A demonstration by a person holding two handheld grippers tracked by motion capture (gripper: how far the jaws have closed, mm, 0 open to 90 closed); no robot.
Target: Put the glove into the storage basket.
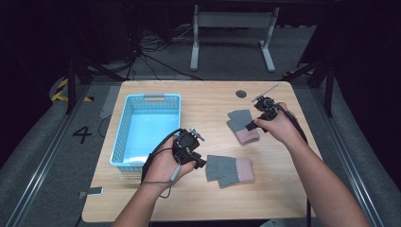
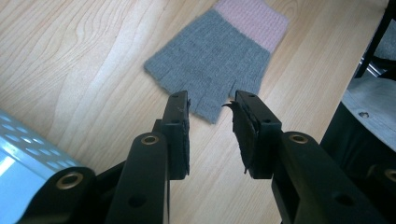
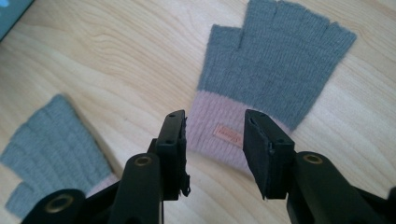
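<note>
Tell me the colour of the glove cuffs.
Pink cuffs; the right gripper view shows it best.

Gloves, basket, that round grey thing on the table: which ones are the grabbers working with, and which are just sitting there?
In the job:
- near glove, at the open left gripper
- far glove, pink cuff at the open right gripper

Just lying about:
- blue basket, beside the left hand
- round grey disc at the table's far edge
- desk frame on the floor behind

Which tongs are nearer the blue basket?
Left. The left tongs sit just beside the blue basket, at its near right corner; the right tongs are across the table by the far glove.
</note>
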